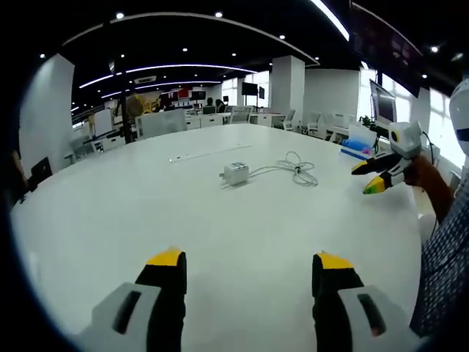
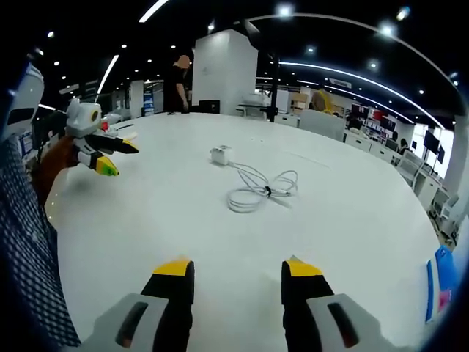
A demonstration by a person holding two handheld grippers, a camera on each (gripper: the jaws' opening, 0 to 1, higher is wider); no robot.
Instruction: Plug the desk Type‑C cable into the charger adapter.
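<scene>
Lying at twelve o'clock on the white table [image 1: 242, 235], small white cube charger adapter [image 1: 236, 173], coiled white cable [image 1: 297, 169] beside it, left gripper [image 1: 250, 261] and right gripper [image 2: 237, 270] both wide apart, empty.

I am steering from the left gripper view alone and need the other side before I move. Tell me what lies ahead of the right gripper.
Observer: The right gripper hangs over bare table with its fingers apart. The coiled cable lies just ahead, with the adapter beyond it.
Operator: Give me the cable's route.
Observer: One strand runs from the coil up to the adapter. I cannot tell whether it is plugged in.
Operator: Report anyone beyond the table.
Observer: A person in dark clothes stands beside the white pillar, past the far edge.
</scene>
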